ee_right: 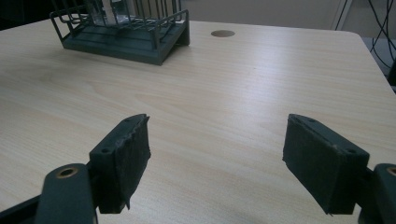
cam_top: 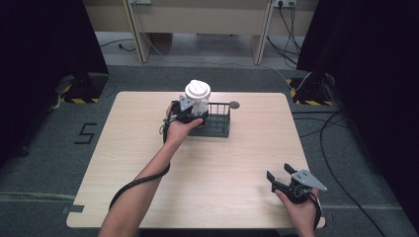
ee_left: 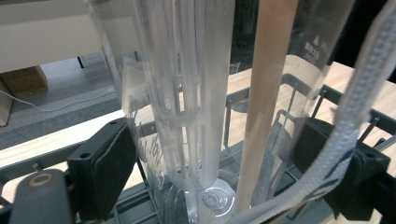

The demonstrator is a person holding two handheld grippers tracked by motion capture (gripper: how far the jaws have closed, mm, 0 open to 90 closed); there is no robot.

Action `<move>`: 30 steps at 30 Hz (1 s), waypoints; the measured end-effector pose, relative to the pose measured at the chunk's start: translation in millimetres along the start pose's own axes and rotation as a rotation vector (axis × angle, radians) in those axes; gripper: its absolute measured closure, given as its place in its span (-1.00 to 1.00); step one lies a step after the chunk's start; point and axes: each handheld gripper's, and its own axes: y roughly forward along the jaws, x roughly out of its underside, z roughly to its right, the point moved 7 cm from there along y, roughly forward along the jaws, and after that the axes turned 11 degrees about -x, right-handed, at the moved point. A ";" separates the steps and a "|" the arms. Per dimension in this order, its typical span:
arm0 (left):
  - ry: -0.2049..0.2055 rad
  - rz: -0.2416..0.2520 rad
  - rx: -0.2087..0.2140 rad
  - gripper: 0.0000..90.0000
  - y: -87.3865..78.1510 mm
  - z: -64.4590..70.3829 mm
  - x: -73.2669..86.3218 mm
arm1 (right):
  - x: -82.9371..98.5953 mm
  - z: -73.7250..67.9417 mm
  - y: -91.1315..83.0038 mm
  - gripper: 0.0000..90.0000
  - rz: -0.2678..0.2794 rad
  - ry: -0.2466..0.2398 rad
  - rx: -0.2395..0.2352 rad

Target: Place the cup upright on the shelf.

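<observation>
Left claw point(cam_top: 190, 112) is clamping the clear bottle point(ee_left: 187, 93), steadying it upright in the rack point(cam_top: 217, 126). Right claw point(ee_right: 217, 163), jaws apart, is idling over the counter point(cam_top: 222, 163).

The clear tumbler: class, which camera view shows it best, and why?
The left gripper view: the clear tumbler stands between that gripper's pads, its inner insert visible. The high view shows its white lid at the wire rack. The right gripper view catches a cropped bit in the rack.

clear bottle point(ee_left: 187, 93) top cut off, rack point(ee_right: 126, 32) top cut off
</observation>
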 end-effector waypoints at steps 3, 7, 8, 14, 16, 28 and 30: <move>0.006 0.003 0.001 -0.69 -2.2 -0.5 0.7 | 0.0 0.1 0.1 -0.48 0.000 0.002 -0.001; 0.007 0.007 0.006 -0.69 -6.0 -1.6 0.4 | 0.0 0.1 0.2 -0.49 -0.001 0.001 -0.001; 0.010 0.008 0.007 -0.69 -6.9 -1.7 0.1 | 0.0 0.1 0.2 -0.49 -0.001 0.001 -0.001; 0.024 0.010 0.015 -0.68 -15.1 -1.9 2.6 | 0.1 -0.3 0.2 -0.49 -0.004 -0.001 0.001; 0.027 0.012 0.016 -0.68 -17.4 -2.4 3.8 | 0.2 -0.3 0.3 -0.49 -0.005 -0.002 0.000; 0.041 0.016 0.031 -0.68 -38.2 -6.2 11.7 | 0.2 -0.3 0.3 -0.50 -0.005 -0.003 0.001; 0.045 0.017 0.032 -0.68 -42.5 -7.9 12.7 | 0.2 -0.5 0.1 -0.50 -0.005 -0.003 0.002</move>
